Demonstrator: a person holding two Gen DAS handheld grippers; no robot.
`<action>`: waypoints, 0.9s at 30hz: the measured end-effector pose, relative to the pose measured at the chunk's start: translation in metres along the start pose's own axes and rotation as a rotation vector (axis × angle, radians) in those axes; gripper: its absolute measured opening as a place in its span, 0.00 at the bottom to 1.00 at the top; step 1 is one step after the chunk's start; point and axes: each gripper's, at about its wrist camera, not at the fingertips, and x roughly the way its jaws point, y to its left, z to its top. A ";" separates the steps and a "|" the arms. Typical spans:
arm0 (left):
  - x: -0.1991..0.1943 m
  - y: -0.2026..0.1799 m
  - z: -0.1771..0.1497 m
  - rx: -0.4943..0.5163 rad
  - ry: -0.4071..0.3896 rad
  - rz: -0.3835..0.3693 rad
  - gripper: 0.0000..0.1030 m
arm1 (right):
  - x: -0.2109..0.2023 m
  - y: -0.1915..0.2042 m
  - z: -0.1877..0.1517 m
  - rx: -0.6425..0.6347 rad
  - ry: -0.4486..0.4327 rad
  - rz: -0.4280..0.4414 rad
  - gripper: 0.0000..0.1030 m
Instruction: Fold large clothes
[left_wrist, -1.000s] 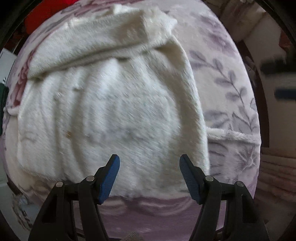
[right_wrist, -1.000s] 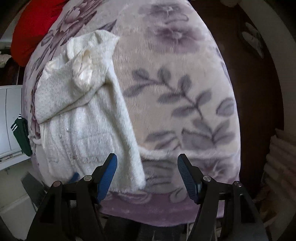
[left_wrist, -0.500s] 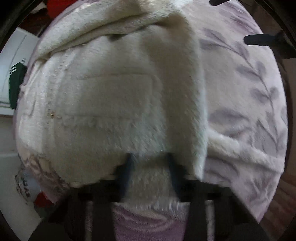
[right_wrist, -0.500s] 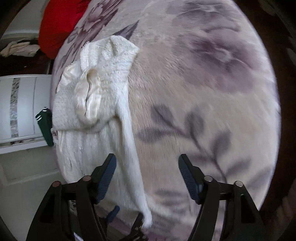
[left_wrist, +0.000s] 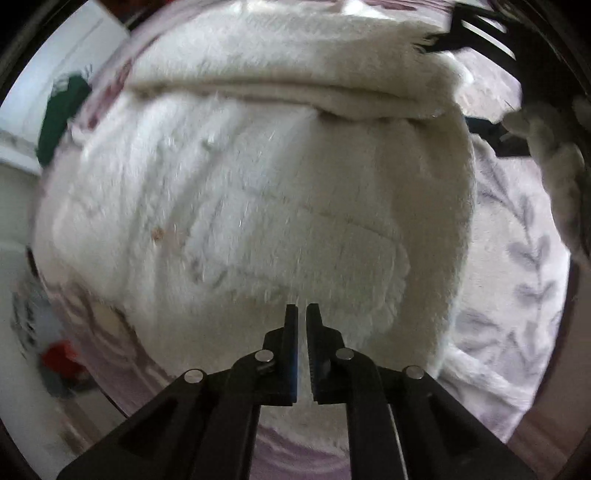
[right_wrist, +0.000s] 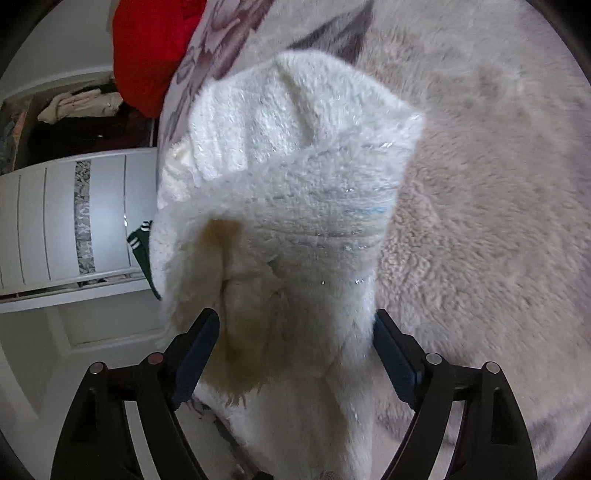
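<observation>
My left gripper (left_wrist: 301, 314) is pinched nearly closed on the near hem of the white fleece robe (left_wrist: 258, 206), which lies spread on the floral blanket (left_wrist: 517, 258). My right gripper (right_wrist: 295, 325) is opening wide, the robe's far end bunched loosely between its jaws.

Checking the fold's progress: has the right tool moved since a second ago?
Yes. The right tool has come closer to the white fluffy garment on the floral blanket; the folded top now sits between its opening jaws.
</observation>
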 end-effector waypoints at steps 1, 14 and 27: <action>0.004 0.002 -0.003 -0.005 0.034 -0.030 0.05 | 0.001 0.001 -0.002 -0.005 0.008 0.003 0.83; 0.051 -0.047 -0.037 0.145 0.115 -0.069 0.06 | -0.053 -0.030 -0.088 0.016 0.014 -0.213 0.83; 0.035 -0.063 -0.014 0.203 0.101 0.009 0.23 | -0.065 -0.062 -0.153 0.091 -0.040 -0.485 0.83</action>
